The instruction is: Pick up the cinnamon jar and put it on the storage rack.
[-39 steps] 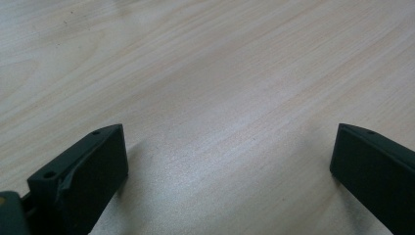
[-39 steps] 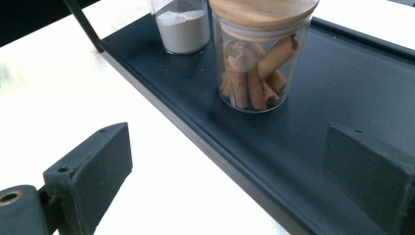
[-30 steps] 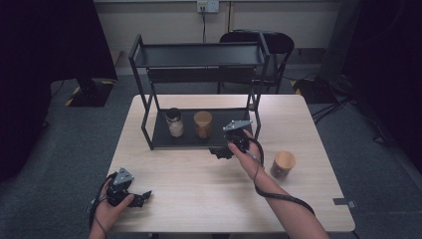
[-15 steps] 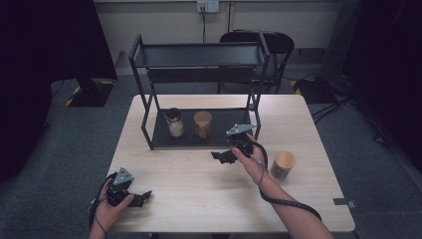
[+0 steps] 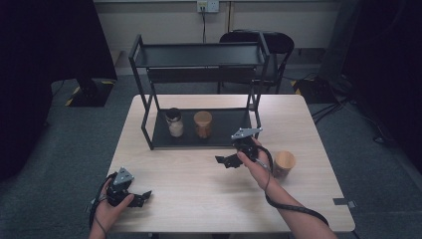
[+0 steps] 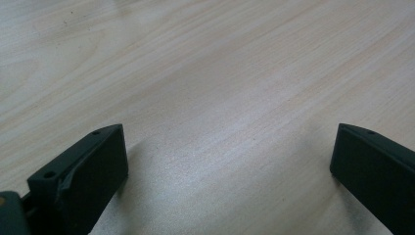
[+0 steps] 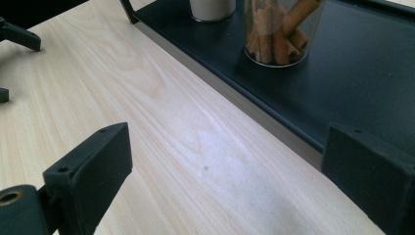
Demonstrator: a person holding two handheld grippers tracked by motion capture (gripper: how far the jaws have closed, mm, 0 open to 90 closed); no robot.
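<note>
From the high view, two jars stand side by side on the bottom shelf of the black rack [image 5: 199, 74] at the table's far edge: a dark-lidded jar of pale contents [image 5: 174, 122] and a cork-lidded jar of cinnamon sticks [image 5: 202, 124]. A third cork-lidded jar [image 5: 284, 164] waits on the table [image 5: 209, 199] near its right edge, so I judge two placed and one left. The right gripper [image 5: 225, 161] hangs empty just in front of the rack, the left gripper [image 5: 143, 197] rests near the front-left corner. In the left gripper view, the jaws stand wide apart over bare wood. In the right gripper view, the jaws gape with nothing between, the cinnamon jar [image 7: 281, 29] ahead on the shelf.
</note>
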